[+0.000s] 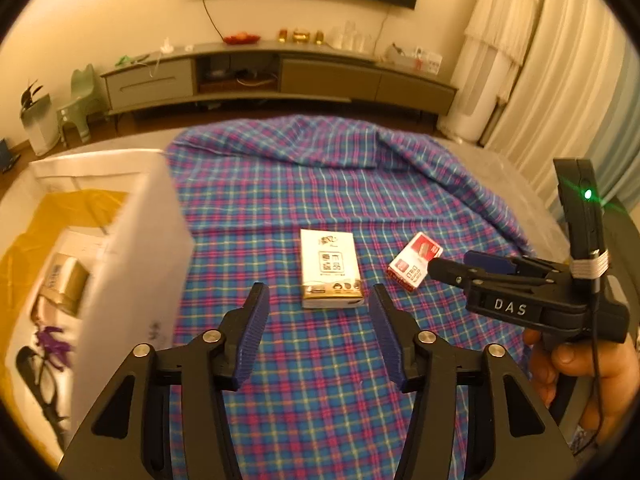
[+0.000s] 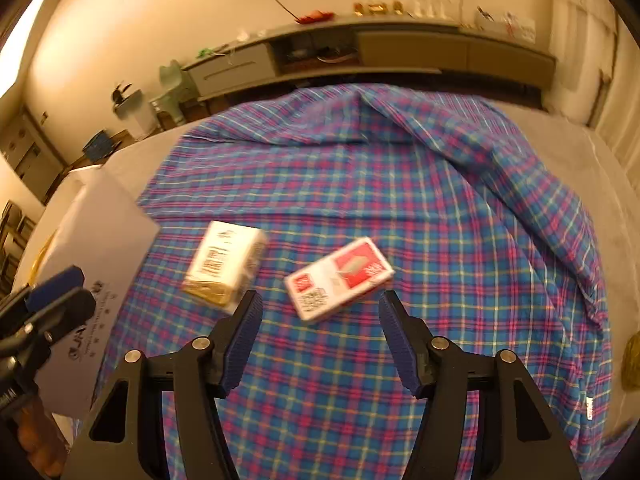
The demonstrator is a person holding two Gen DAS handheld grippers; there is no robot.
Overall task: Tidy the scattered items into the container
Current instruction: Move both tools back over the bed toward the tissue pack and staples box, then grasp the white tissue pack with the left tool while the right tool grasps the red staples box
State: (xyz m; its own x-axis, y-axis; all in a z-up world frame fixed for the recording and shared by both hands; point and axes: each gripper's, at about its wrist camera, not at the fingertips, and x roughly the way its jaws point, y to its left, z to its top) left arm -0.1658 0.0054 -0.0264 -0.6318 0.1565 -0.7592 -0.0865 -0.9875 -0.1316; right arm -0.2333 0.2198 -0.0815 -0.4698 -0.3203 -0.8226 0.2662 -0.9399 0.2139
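Note:
A white and gold box [image 1: 331,269] lies flat on the plaid cloth [image 1: 328,184], just ahead of my open, empty left gripper [image 1: 318,294]. A red and white box [image 1: 415,266] lies to its right, close to the tips of my right gripper [image 1: 452,266]. In the right wrist view the red and white box [image 2: 339,279] lies just ahead of my open, empty right gripper [image 2: 320,302], with the white and gold box [image 2: 224,266] to its left. The white cardboard box [image 1: 132,248] stands at the left, with several items inside.
The plaid cloth [image 2: 400,184] covers a grey surface and is rumpled at the far and right sides. A low TV cabinet [image 1: 280,76] runs along the far wall. A small green chair [image 1: 80,100] stands at far left.

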